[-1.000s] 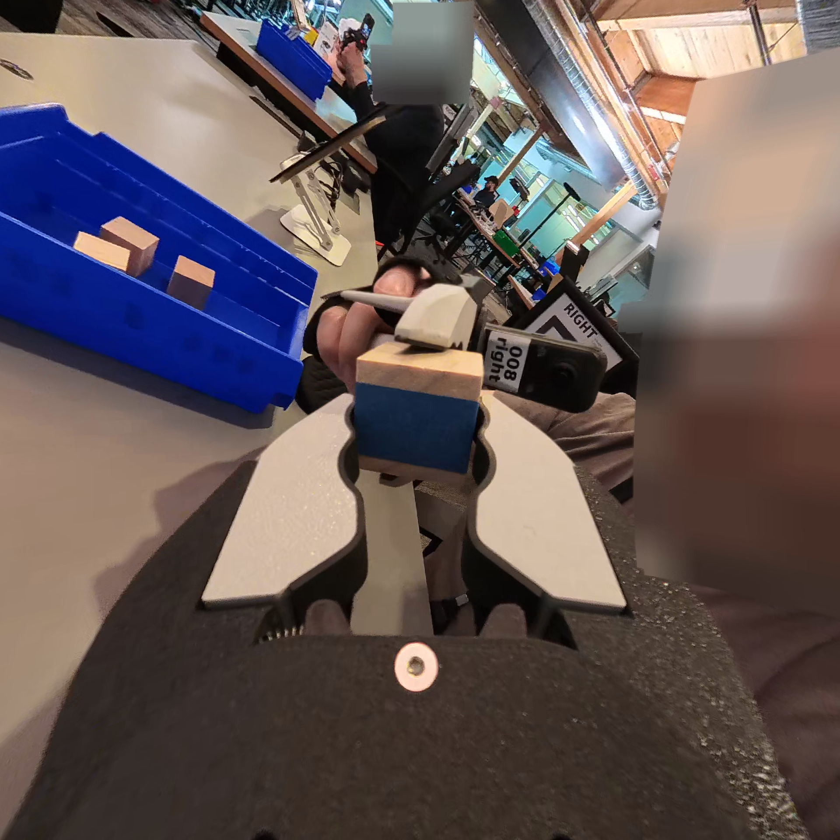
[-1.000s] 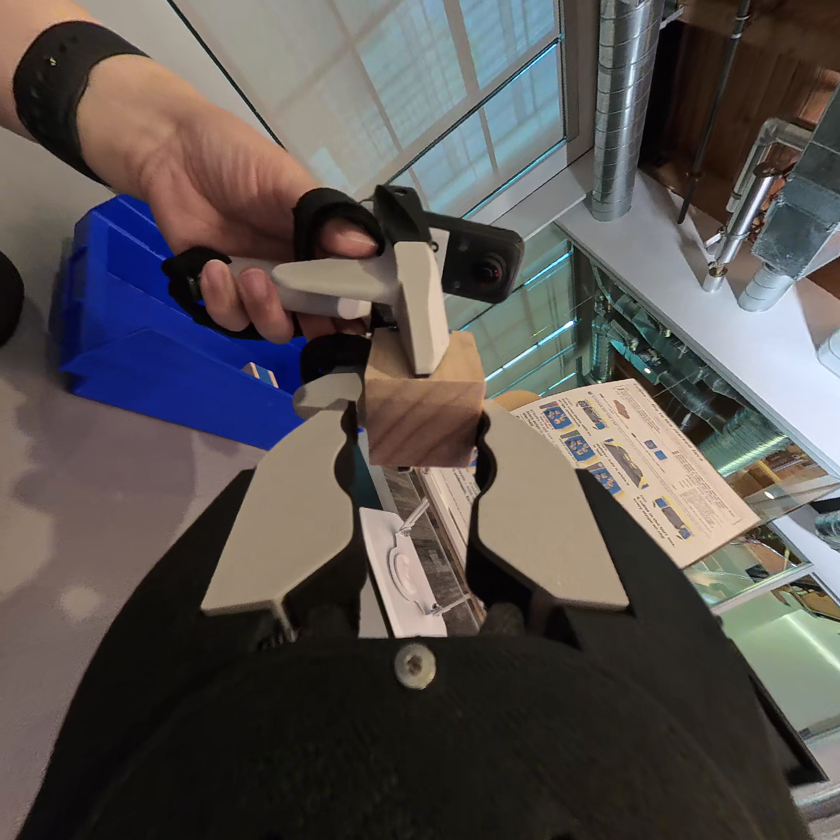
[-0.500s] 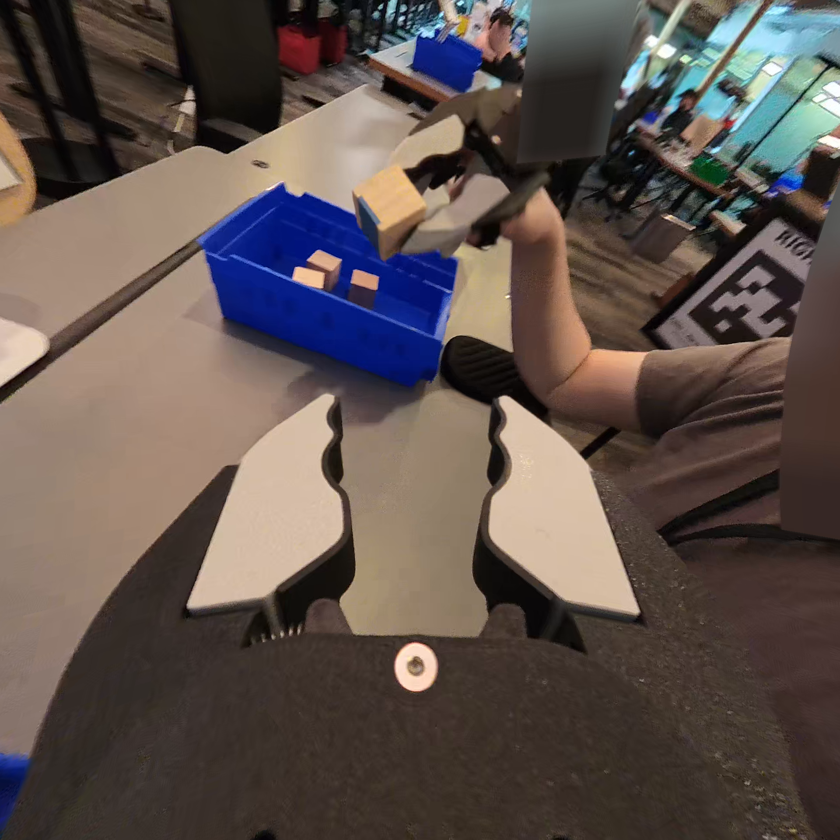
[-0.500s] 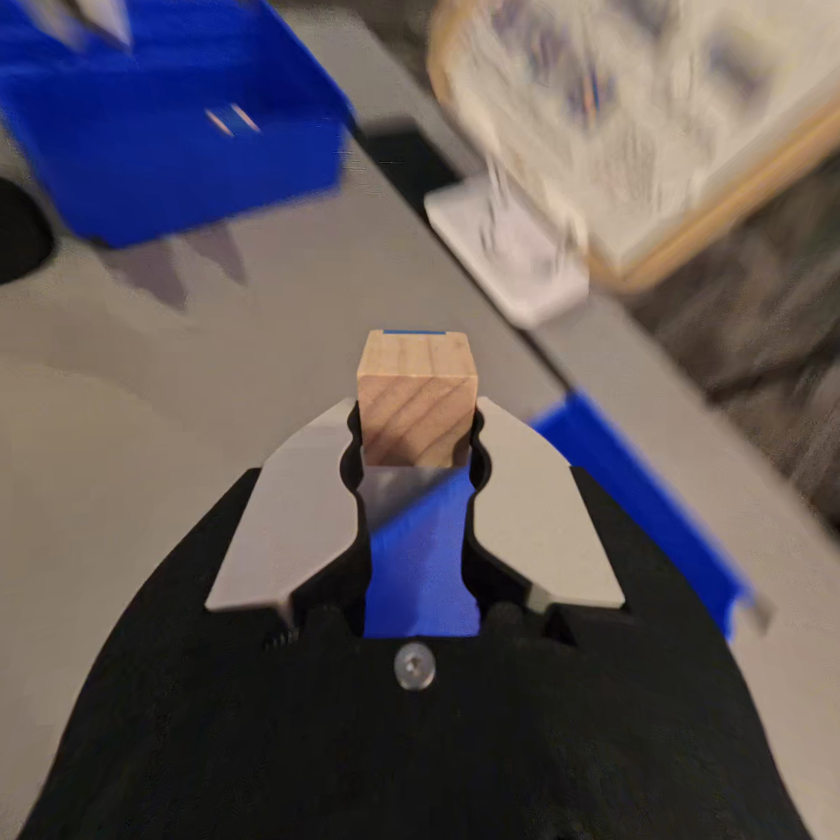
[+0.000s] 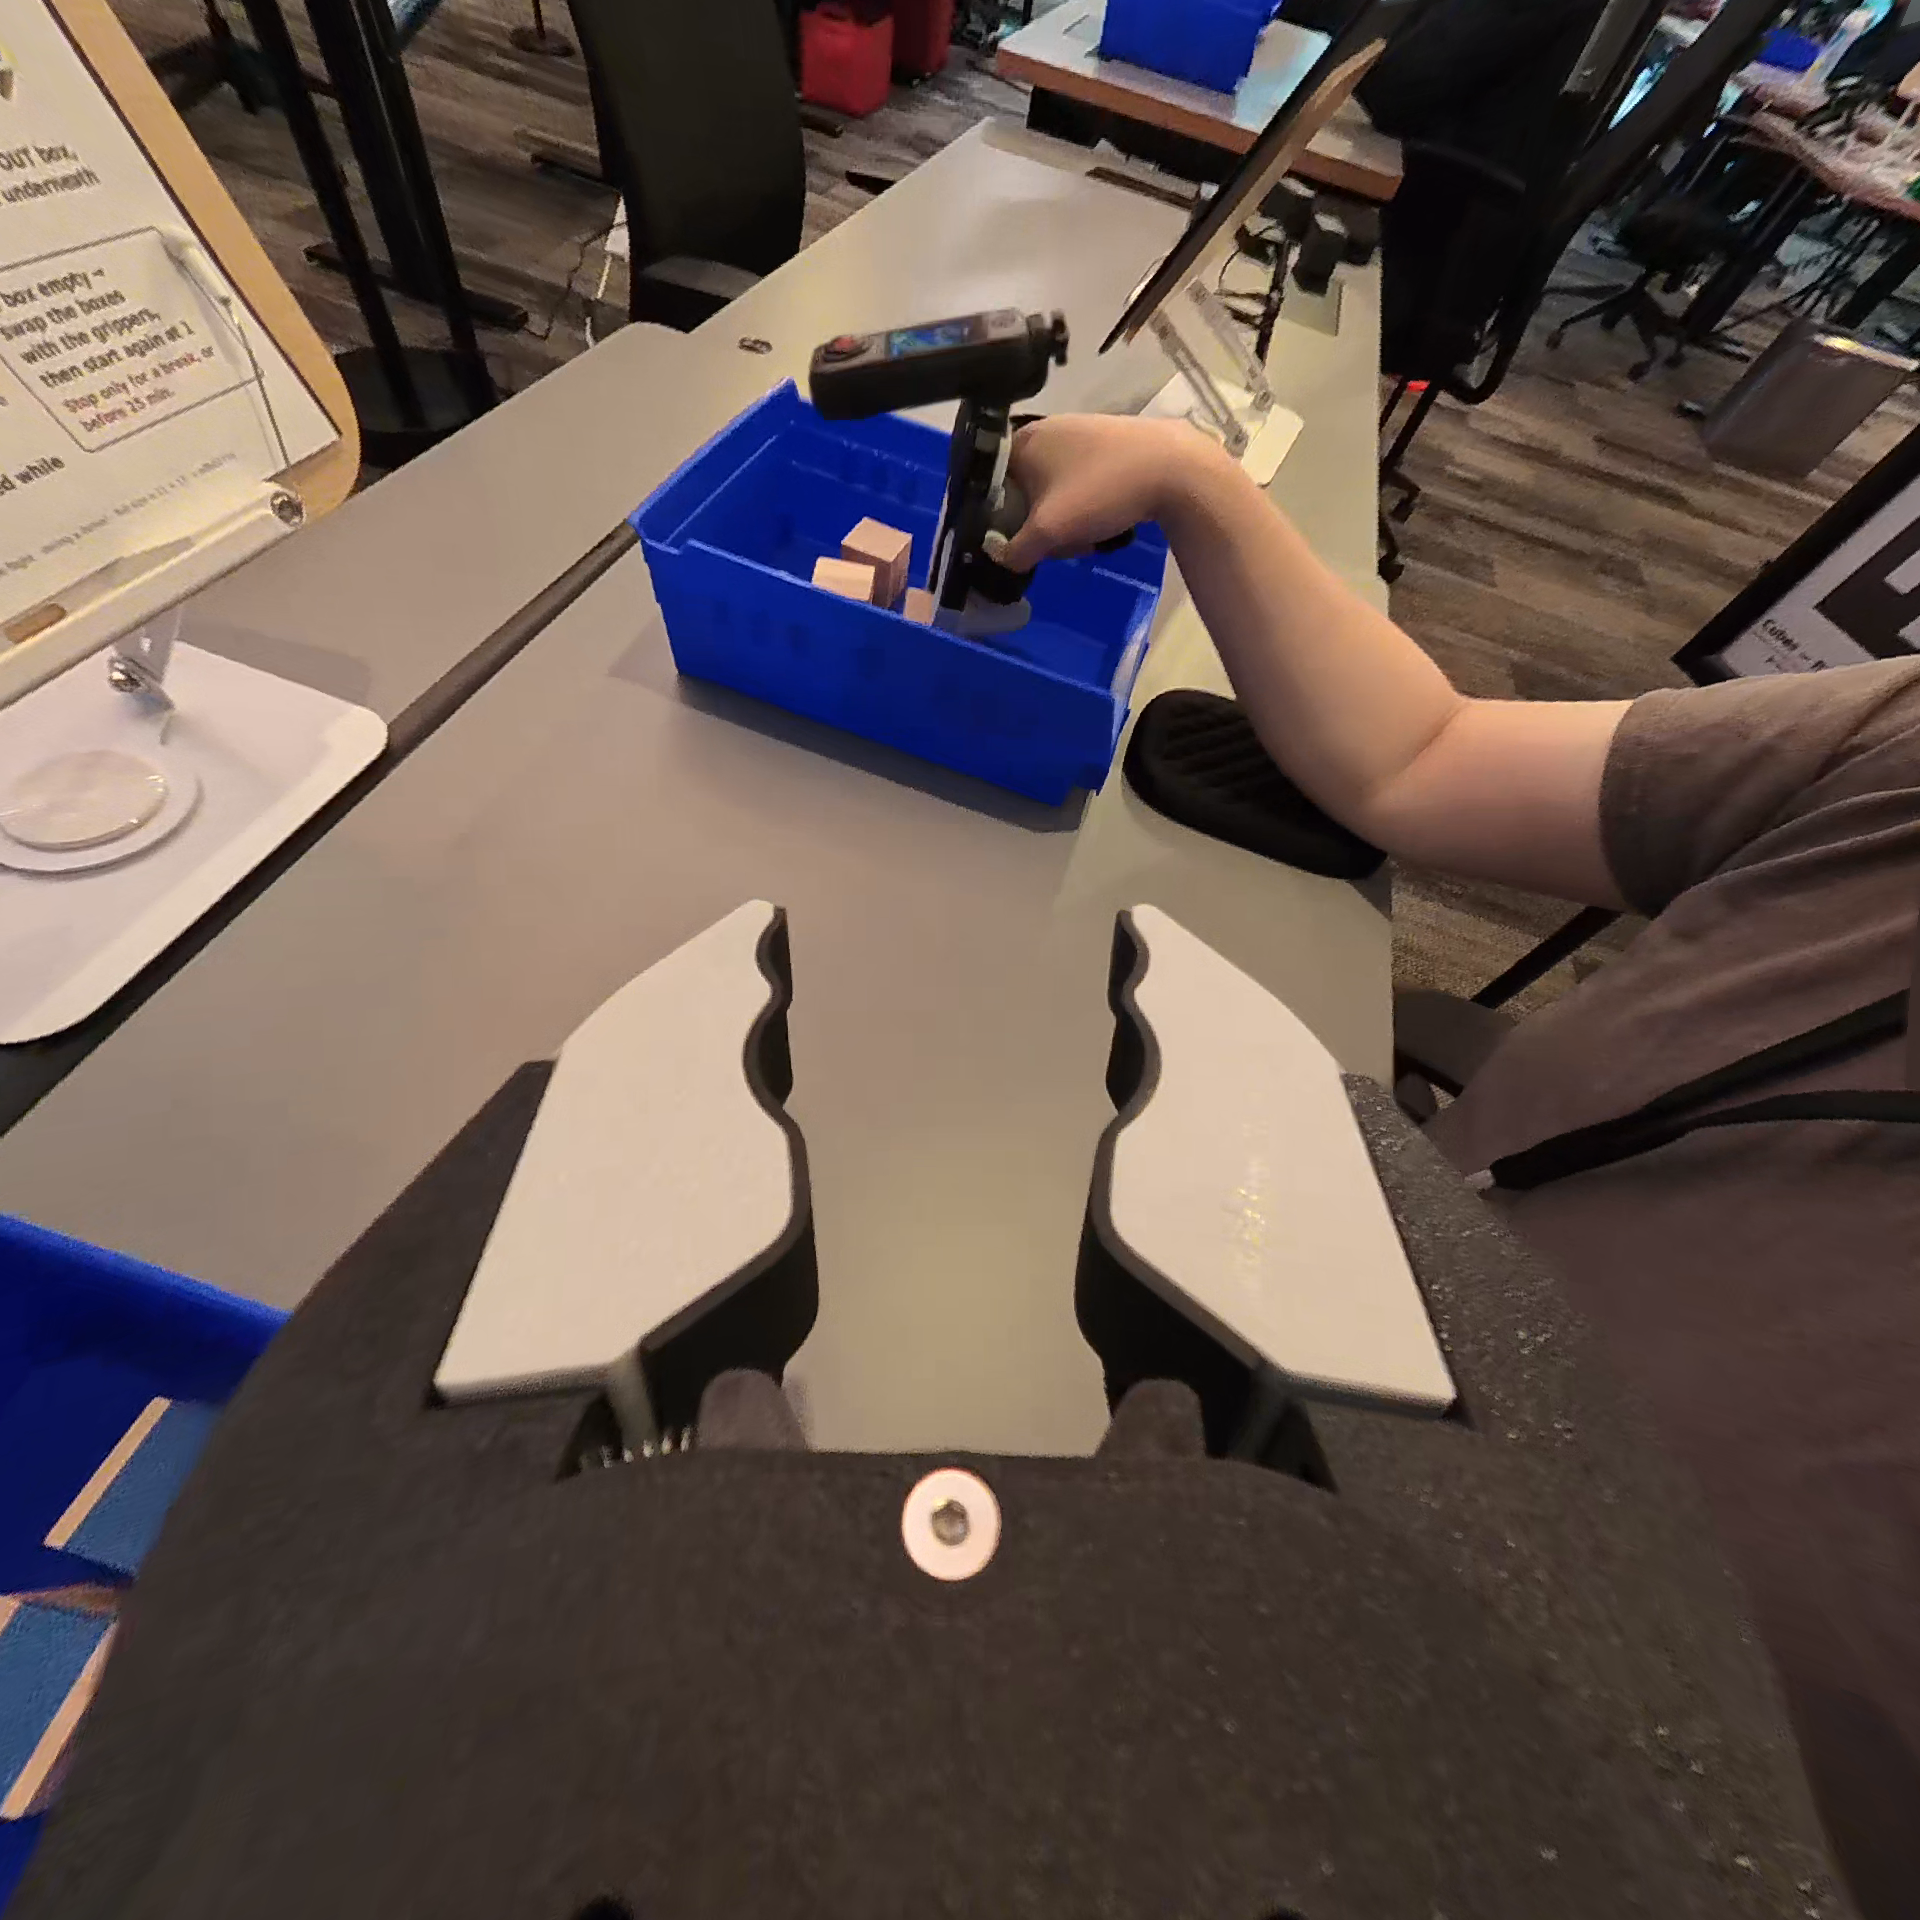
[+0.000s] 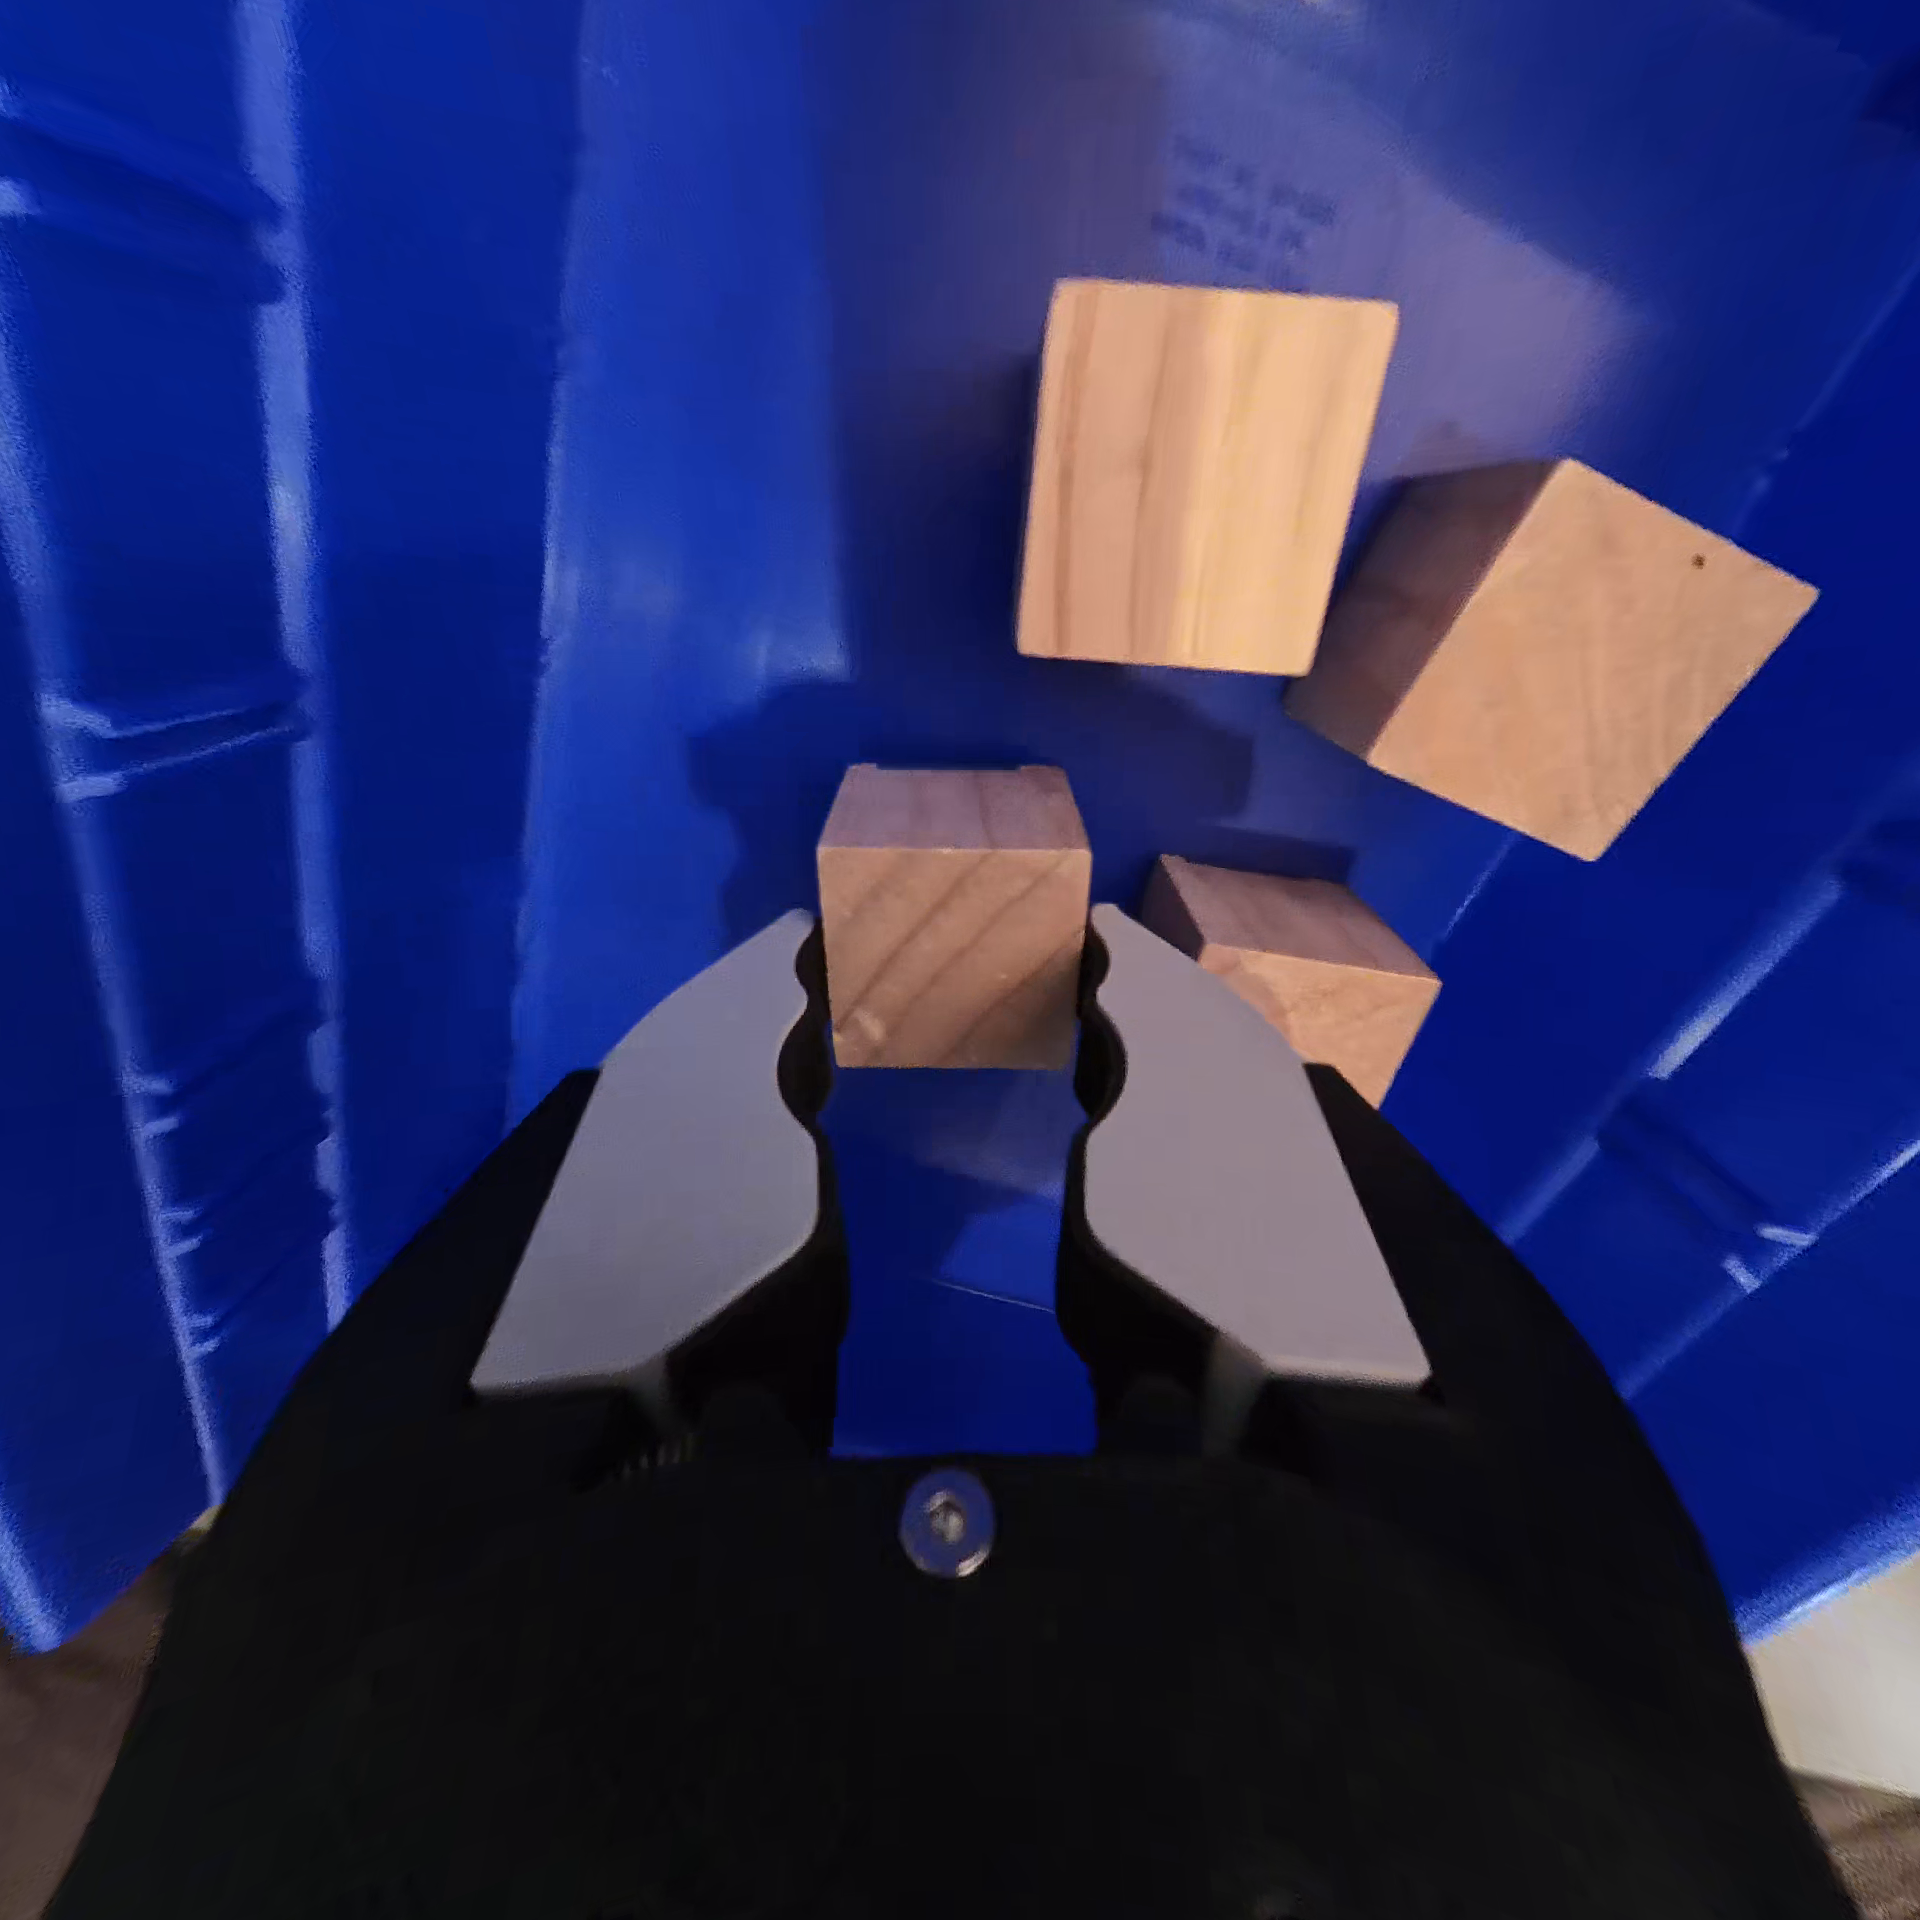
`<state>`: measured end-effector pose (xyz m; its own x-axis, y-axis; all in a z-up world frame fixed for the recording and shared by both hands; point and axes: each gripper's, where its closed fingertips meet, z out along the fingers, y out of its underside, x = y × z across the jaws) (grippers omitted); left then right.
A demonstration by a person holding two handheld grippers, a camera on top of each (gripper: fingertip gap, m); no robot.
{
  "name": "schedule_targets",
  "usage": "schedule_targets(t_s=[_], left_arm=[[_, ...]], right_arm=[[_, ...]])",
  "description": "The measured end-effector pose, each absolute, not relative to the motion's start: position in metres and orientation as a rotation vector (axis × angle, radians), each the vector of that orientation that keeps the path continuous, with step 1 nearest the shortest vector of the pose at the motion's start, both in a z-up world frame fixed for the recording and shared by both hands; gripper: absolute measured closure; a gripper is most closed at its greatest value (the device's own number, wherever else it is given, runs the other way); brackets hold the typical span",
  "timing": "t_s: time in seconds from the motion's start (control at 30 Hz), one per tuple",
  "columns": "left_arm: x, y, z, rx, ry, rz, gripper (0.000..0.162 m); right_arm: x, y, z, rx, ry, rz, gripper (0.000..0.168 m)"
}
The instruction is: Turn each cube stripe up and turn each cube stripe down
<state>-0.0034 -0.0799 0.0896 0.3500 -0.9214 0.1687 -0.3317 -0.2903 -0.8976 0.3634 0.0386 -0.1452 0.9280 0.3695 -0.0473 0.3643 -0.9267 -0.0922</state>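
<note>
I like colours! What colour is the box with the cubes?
Blue box; the right wrist view shows it best.

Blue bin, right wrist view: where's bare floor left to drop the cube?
Free: the bin floor left of the held cube, up to the ribbed wall. Crowded: the right side, where three loose cubes cluster beside the right claw.

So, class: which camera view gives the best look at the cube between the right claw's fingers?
The right wrist view: the held cube fills the centre, wood grain clear, between the right claw fingers inside the blue bin. In the left wrist view that claw reaches into the far bin and hides this cube.
</note>
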Motion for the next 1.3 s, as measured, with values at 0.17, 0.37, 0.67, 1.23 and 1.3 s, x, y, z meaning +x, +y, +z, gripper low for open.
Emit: schedule_targets(t_s=[0.17, 0.37, 0.67, 1.23, 1.3], left_arm=[[-0.006, -0.078, 0.084, -1.830, 1.125, -0.850, 0.104], [-0.041, -0.046, 0.106, -1.692, 1.060, -0.560, 0.103], [-0.153, 0.032, -0.014, -1.923, 1.442, 0.129, 0.111], [-0.212, 0.077, -0.136, -2.366, 1.712, 0.238, 0.096], [-0.215, 0.077, -0.143, -2.386, 1.721, 0.256, 0.098]], right_arm=[[0.365, 0.042, -0.149, -3.008, -0.565, 0.027, 0.122], [0.354, 0.050, -0.107, -2.822, -0.604, 0.053, 0.108], [0.331, 0.045, -0.046, -2.561, -0.691, 0.132, 0.109], [0.328, 0.040, -0.065, -2.644, -0.751, 0.129, 0.109], [0.330, 0.040, -0.068, -2.659, -0.753, 0.122, 0.109]])
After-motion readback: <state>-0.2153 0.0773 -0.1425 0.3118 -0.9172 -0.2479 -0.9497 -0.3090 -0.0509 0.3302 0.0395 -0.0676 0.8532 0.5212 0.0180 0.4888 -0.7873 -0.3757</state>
